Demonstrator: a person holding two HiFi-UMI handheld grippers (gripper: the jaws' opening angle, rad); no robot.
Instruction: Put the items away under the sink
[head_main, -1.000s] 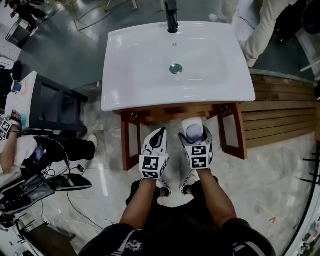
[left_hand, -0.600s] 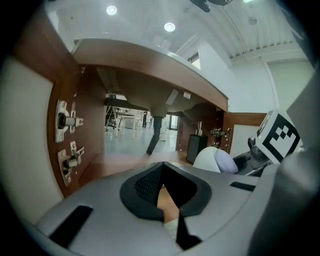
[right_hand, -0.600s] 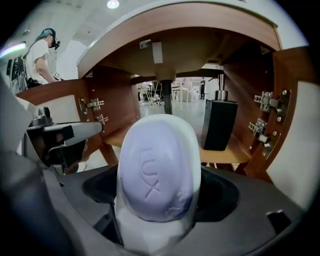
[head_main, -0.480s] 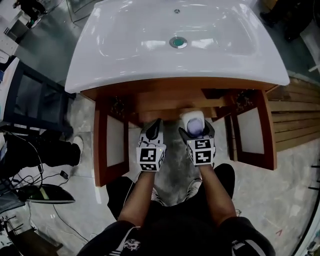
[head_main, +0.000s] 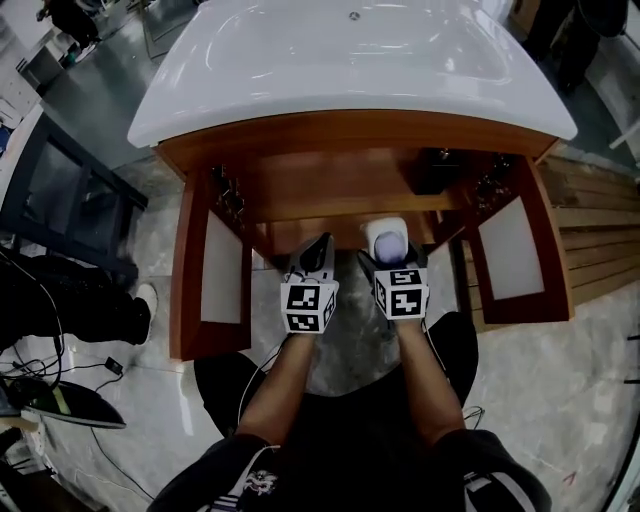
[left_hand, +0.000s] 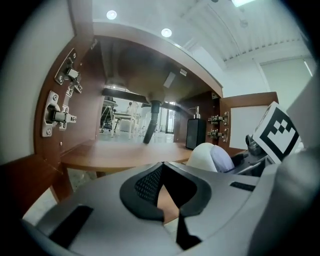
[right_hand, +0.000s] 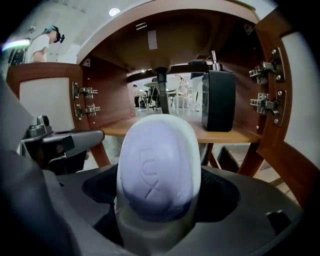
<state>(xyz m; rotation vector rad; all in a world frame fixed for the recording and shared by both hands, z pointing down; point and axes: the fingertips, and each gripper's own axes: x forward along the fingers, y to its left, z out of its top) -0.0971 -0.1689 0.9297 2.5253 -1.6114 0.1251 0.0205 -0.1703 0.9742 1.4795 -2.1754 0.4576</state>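
Observation:
A lavender soap bar in a white dish (right_hand: 155, 170) sits between the jaws of my right gripper (right_hand: 159, 192), which is shut on it. In the head view that soap dish (head_main: 387, 240) is held by the right gripper (head_main: 389, 254) just in front of the open wooden cabinet under the white sink (head_main: 350, 60). My left gripper (head_main: 317, 250) hovers beside it at the same height, shut and empty. In the left gripper view the pads of the left gripper (left_hand: 162, 187) meet, and the soap dish (left_hand: 212, 157) shows at the right. The cabinet shelf (right_hand: 125, 131) lies ahead.
A black soap dispenser (right_hand: 218, 100) stands at the shelf's right back. The drain pipe (right_hand: 162, 92) comes down at the middle. Both doors stand open, left door (head_main: 215, 270) and right door (head_main: 510, 250). A dark table (head_main: 60, 195) is on the left.
The head view has dropped lower and closer, so the cabinet's inside now shows. Both grippers have come up to the cabinet opening, the soap dish still held in the right one.

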